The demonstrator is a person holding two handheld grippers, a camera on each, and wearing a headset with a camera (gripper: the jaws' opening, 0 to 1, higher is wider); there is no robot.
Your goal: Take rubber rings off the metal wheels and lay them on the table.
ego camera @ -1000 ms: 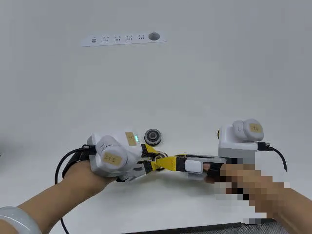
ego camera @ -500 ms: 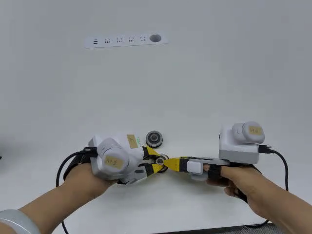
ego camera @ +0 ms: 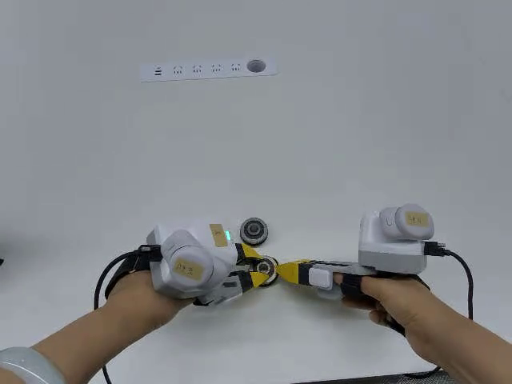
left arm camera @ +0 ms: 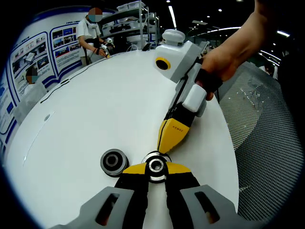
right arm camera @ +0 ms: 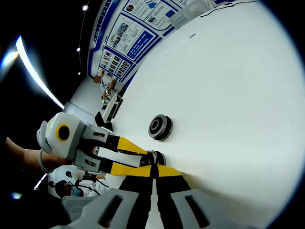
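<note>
Left gripper [ego camera: 254, 270] sits low and left of centre in the head view, its yellow-tipped jaws clamped from both sides on a small metal wheel [ego camera: 266, 270]. In the left gripper view that wheel is at the bottom centre, face-on between the two yellow tips. Right gripper [ego camera: 286, 270] points in from the right of the head view, level with the left one, so the two tools face each other. Its jaws are pressed together into a single yellow wedge, and the tip of that wedge touches the wheel's rim. Whether any rubber is nipped between them cannot be made out. In the right gripper view the wheel sits just above the closed tips, with the left gripper's jaws reaching it from the left of the frame.

A second wheel [ego camera: 254, 230] lies flat on the white table [ego camera: 360, 144], just above the left gripper in the head view and apart from both tools. A dark ring [left arm camera: 103, 162] runs round its rim. The left hand [ego camera: 140, 292] and the right hand [ego camera: 384, 296] each wrap a gripper body. A black cable [ego camera: 102, 276] loops off the left gripper at lower left, and another cable [ego camera: 462, 268] leaves the right gripper at lower right. Near the top of the head view, well apart from the work, a white power strip [ego camera: 210, 69] lies on the table.
</note>
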